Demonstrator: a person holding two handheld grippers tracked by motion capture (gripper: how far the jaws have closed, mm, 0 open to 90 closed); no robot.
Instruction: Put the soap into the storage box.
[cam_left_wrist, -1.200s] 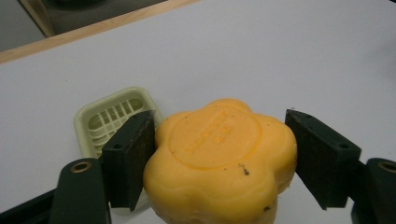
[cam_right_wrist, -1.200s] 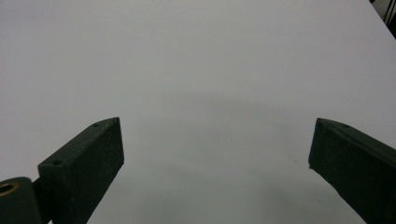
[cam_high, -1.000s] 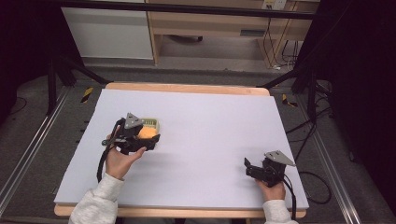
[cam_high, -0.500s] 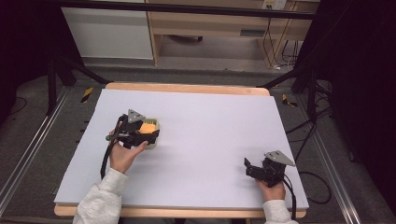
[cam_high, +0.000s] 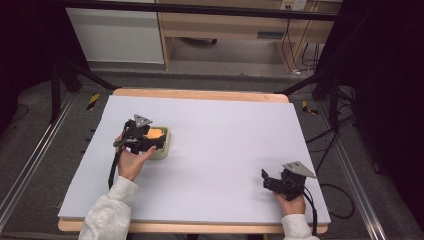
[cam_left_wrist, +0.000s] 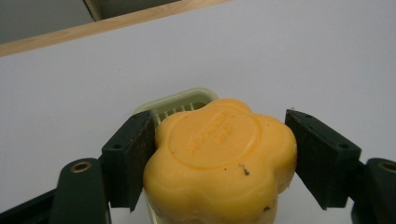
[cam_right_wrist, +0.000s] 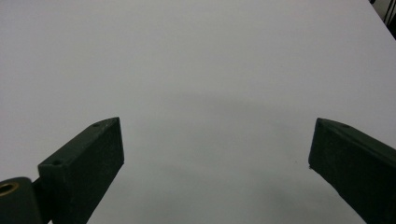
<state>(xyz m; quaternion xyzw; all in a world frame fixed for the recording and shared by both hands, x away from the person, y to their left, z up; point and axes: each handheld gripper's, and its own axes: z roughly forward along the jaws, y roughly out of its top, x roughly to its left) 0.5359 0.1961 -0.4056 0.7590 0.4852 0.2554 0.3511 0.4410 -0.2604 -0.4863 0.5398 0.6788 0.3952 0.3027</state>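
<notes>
Clamping the soap (cam_left_wrist: 219, 158) between its pads, the left tool (cam_high: 150, 141) holds it just above the dish (cam_left_wrist: 180, 103); next, lower and release. Right tool (cam_right_wrist: 217, 163) rests wide apart.

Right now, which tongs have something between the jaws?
The left tongs, over the pale green soap dish: their jaws press the sides of the orange flower-shaped soap. The right tongs stand wide open over bare table.
</notes>
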